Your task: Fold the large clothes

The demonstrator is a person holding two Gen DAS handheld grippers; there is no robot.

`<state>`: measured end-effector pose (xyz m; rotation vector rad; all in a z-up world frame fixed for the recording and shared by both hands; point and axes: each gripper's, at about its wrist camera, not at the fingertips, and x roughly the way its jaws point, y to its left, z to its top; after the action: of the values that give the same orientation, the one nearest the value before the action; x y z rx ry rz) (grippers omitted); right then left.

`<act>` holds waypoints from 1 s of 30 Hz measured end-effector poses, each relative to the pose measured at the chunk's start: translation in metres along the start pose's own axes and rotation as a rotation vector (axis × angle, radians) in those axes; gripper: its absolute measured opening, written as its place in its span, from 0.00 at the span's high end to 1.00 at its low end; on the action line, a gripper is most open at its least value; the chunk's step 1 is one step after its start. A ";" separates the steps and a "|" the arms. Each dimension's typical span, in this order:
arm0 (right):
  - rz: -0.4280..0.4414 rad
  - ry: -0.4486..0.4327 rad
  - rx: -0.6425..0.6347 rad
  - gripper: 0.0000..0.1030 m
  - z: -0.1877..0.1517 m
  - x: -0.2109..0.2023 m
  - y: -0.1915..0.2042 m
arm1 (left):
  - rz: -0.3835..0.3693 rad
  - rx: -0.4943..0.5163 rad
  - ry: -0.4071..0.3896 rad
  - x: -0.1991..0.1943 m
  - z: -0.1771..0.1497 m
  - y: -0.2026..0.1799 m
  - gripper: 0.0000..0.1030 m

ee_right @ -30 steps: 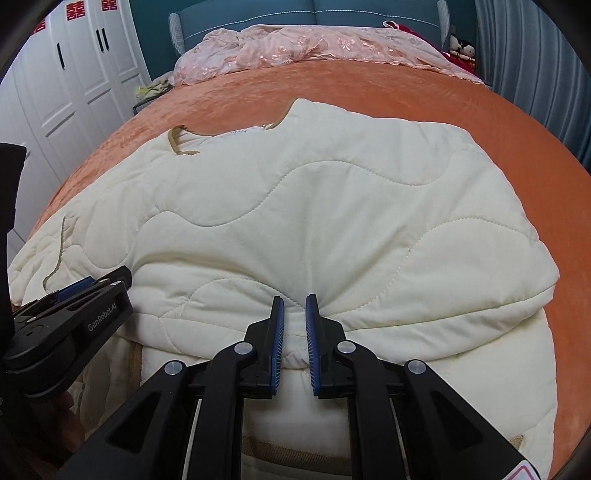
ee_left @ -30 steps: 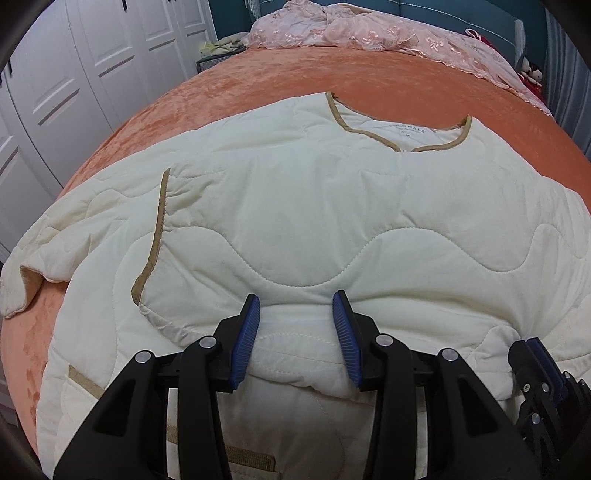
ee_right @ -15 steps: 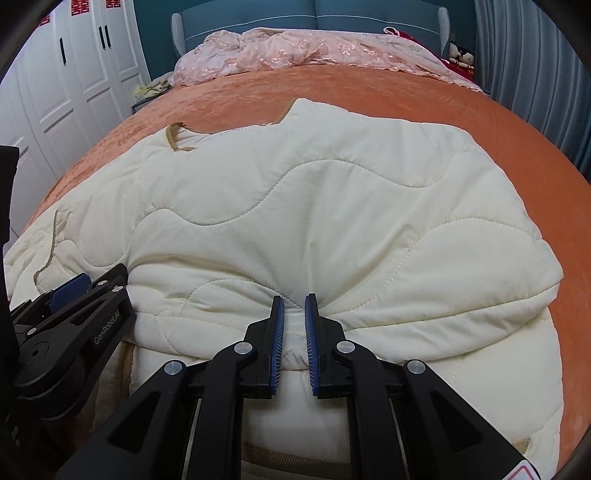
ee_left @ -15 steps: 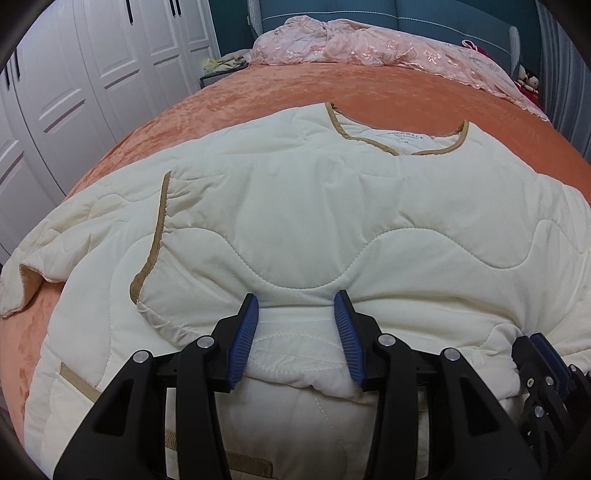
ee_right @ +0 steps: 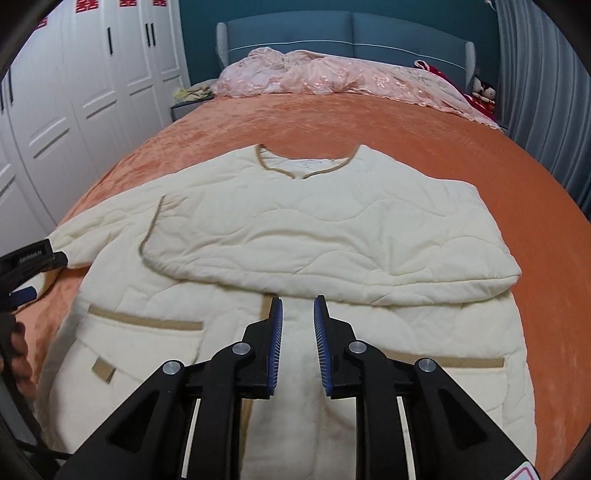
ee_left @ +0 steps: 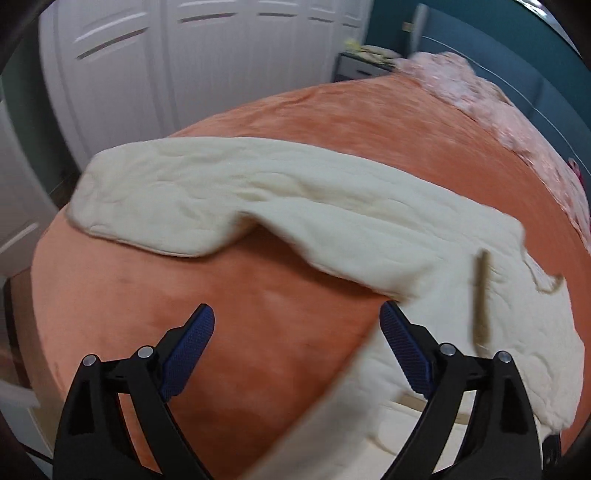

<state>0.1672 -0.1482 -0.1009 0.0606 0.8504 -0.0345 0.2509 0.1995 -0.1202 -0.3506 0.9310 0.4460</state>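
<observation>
Looking at both wrist views, here's the rundown:

Left gripper (ee_left: pixel 297 321): angled down at the orange bedspread (ee_left: pixel 258 332), tongs spread really wide and still opening. Nothing between the blue pads, just bare bedspread under the gap. The right-hand pad sits right at the edge of the cream fabric; can't tell if it touches. This view is smeared with motion blur.

Left gripper from the other side: in the right wrist view it pokes in at the far left edge (ee_right: pixel 31 266), next to the sleeve end, with a bit of the person's hand (ee_right: pixel 18 354) below it wrapped round the handle.

Right gripper (ee_right: pixel 298 314): tilted down over the lower middle of the quilted jacket (ee_right: pixel 332 229), roughly along its centre line. Tongs a little apart and opening, no cloth pinched between them, pads look clear of the fabric.

Quilted jacket: cream, tan trim, lying on the bedspread with the neckline (ee_right: pixel 306 166) pointing toward the headboard (ee_right: pixel 351 33). One side is folded across the chest, so a tan-edged flap runs down the left of the body. Two tan-topped pockets show near the hem, one on each side of the right gripper.

Sleeve (ee_left: pixel 177 199): stretched out flat to the jacket's left, toward the white wardrobe (ee_right: pixel 92 92) side of the bed, lying on the bedspread.

Background: a pink lacy blanket (ee_right: pixel 332 77) bunched up along the head of the bed.
</observation>
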 end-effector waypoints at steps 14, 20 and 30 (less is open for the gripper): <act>0.034 0.040 -0.130 0.69 -0.016 -0.013 0.068 | 0.180 -0.387 0.020 0.065 0.050 0.163 0.42; 0.009 0.021 -0.111 0.69 -0.006 -0.015 0.057 | 0.062 -0.296 -0.051 0.037 0.065 0.128 0.94; -0.045 -0.027 0.002 0.69 -0.001 -0.029 -0.006 | -0.345 0.079 -0.219 -0.096 0.078 -0.091 0.94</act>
<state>0.1465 -0.1544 -0.0801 0.0428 0.8244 -0.0784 0.3009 0.1376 0.0110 -0.3735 0.6557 0.1271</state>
